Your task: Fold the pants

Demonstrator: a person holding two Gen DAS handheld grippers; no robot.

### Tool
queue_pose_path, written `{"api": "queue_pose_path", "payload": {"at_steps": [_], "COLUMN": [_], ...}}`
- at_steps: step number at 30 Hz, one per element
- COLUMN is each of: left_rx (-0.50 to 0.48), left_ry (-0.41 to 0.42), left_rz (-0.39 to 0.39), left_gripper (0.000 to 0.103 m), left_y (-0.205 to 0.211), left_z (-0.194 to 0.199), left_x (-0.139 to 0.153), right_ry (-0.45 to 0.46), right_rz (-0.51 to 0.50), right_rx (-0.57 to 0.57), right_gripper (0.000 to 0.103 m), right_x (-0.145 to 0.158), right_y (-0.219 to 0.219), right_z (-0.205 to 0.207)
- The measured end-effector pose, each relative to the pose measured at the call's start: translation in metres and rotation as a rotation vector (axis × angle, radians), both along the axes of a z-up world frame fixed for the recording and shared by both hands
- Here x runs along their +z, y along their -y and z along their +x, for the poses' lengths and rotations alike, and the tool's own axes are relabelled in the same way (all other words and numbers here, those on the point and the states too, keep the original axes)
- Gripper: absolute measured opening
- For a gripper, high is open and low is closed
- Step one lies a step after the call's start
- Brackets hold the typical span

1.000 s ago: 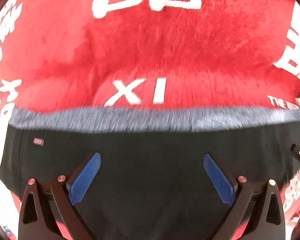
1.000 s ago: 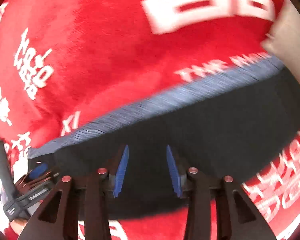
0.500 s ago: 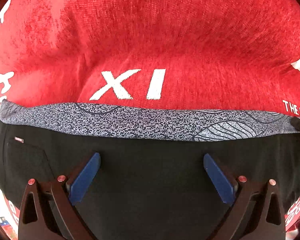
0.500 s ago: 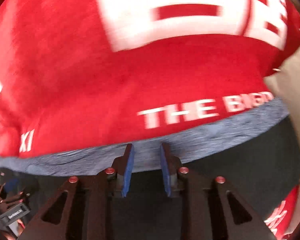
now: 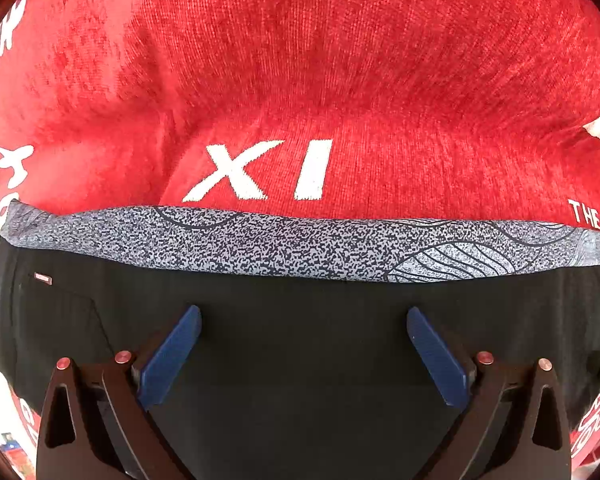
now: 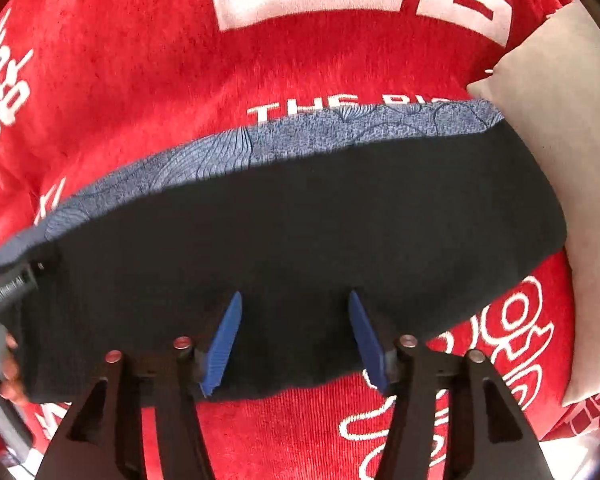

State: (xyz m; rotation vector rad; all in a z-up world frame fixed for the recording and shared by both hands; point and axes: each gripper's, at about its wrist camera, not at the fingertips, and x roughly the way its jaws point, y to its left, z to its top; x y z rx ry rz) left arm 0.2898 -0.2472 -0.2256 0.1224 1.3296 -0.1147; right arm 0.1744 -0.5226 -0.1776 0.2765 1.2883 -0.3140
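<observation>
Black pants [image 5: 300,320] beneath spread jaws

Pants [image 5: 300,340] on blanket [image 5: 300,80], pillow [image 6: 560,160] right.

The red blanket [image 5: 340,80] under my tongs carried white print: "XI" just above the pants' [image 5: 300,360] grey waistband [image 5: 284,248], and "THE BIG", cut off at the right edge. In the right view the waistband covered the same line, leaving "THE" legible. A small tag [image 5: 43,279] on the pants was unreadable.
</observation>
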Motion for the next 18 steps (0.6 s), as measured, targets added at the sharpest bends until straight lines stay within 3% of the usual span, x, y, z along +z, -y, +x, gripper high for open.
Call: {"api": "queue_pose_path", "payload": {"at_steps": [7,18], "left_rx": [-0.006,-0.071], "left_ry": [0.005,0.074], "left_rz": [0.009,0.121], "left_gripper": [0.103,0.103], "left_y": [0.001,0.021], "left_z": [-0.003,-0.011], "left_x": [-0.002,0.008], "right_ry": [0.018,0.037], "right_rz": [0.040,0.084], "right_rx": [0.009,0.045], "right_gripper": [0.067,0.076], "right_x": [-0.001,0.003], "right_y": [0.000,0.006], "right_z": [-0.008,-0.014]}}
